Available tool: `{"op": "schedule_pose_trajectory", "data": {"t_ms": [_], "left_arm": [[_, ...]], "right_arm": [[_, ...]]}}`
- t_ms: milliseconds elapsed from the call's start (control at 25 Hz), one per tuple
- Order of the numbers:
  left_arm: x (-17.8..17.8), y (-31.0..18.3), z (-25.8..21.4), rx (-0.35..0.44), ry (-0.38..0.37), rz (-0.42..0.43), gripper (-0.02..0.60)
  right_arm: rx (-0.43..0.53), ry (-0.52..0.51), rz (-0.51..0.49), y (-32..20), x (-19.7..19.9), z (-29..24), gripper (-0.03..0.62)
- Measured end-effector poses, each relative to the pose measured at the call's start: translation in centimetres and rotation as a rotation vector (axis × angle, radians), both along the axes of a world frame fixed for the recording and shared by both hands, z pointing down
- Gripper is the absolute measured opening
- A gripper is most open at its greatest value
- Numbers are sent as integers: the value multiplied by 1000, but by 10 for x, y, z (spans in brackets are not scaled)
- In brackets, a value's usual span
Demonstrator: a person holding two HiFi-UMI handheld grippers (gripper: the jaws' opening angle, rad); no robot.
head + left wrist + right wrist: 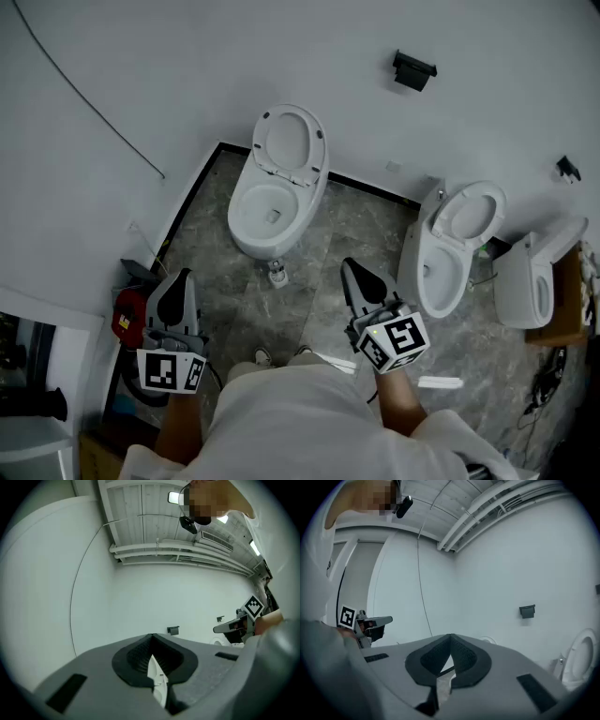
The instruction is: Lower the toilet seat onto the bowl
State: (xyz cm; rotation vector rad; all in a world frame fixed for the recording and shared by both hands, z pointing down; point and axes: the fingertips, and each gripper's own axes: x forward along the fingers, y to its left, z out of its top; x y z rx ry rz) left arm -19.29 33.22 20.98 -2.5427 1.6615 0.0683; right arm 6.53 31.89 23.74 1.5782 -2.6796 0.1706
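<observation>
A white toilet stands against the far wall, its seat (288, 142) raised upright above the open bowl (265, 211). Both grippers hang well short of it, over the grey marble floor. My left gripper (177, 279) is at the lower left, jaws together with nothing between them (151, 637). My right gripper (352, 270) is right of centre, its jaws also closed on nothing (450, 637). Each gripper view looks up at the white wall; the left gripper (370, 622) shows in the right gripper view and the right gripper (234, 626) in the left gripper view.
A second toilet (457, 246) with its seat up stands to the right, with another white ceramic piece (530, 277) beside it. A black holder (413, 69) hangs on the wall. A red object (127, 315) lies at the left wall, a white strip (439, 382) on the floor.
</observation>
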Motion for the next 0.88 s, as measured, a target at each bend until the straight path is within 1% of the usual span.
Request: {"op": "schedule_pose_trajectory", "data": {"t_ms": [160,360,480,600,680,720,800,840,880], "left_arm": [[2,3,4,-10,8,-8,7],[11,3,10,-27,23,9,6],[14,3,12,-41,28,10,6],[14,1,14,-61,49,4,8],[14,-1,17,-83,94,5,8],[13,-2,19,-97,131,13,8],[12,-5,22,-127,227,35,13],[11,-7,23,-141,273,42,37],[11,-8,25,-154,310,47,89]], "right_arm": [[-16,7,-10,5,2,5,-3],[-36,-1,-11,5,6,10,-3],[-11,-43,-77,8,0,3,-3],[-1,-40,-107,8,-2,2,-3],[-7,-38,-106,8,0,4,-3],[-9,-39,-104,8,2,5,-3],[-11,-41,-102,7,6,6,-3],[-12,-43,-101,7,9,6,-3],[-14,-46,-99,7,12,6,-3]]}}
